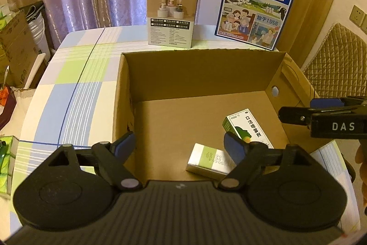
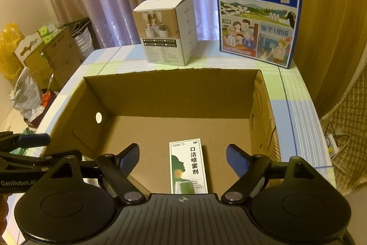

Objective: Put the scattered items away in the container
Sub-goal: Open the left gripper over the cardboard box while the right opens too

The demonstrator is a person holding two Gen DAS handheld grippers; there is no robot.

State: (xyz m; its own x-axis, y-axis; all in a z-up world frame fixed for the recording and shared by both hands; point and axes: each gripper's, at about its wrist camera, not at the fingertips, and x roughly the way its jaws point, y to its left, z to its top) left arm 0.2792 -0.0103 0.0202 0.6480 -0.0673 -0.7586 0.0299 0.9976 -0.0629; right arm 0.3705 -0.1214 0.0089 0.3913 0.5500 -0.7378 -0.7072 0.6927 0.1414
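An open brown cardboard box [image 1: 199, 53] [image 2: 169, 71] stands on the checked tablecloth. On its floor lie a green-and-white spray carton [image 1: 247, 128] [image 2: 188, 164] and, in the left wrist view, a small white-and-green box [image 1: 208, 160] beside it. My left gripper [image 1: 179, 140] is open above the box's near left part, with nothing between its fingers. My right gripper [image 2: 182, 149] is open right above the spray carton, its pads apart from it. Each gripper also shows from the side in the other's view: the right gripper [image 1: 298, 110] and the left gripper [image 2: 43, 148].
Behind the cardboard box stand a white product box [image 1: 172, 13] [image 2: 165, 31] and a blue milk carton [image 1: 257, 4] [image 2: 257, 15]. A green tissue pack [image 1: 5, 162] lies at the table's left edge. A quilted chair [image 1: 337, 56] is at the right, and stacked cartons [image 2: 57, 52] on the floor at the left.
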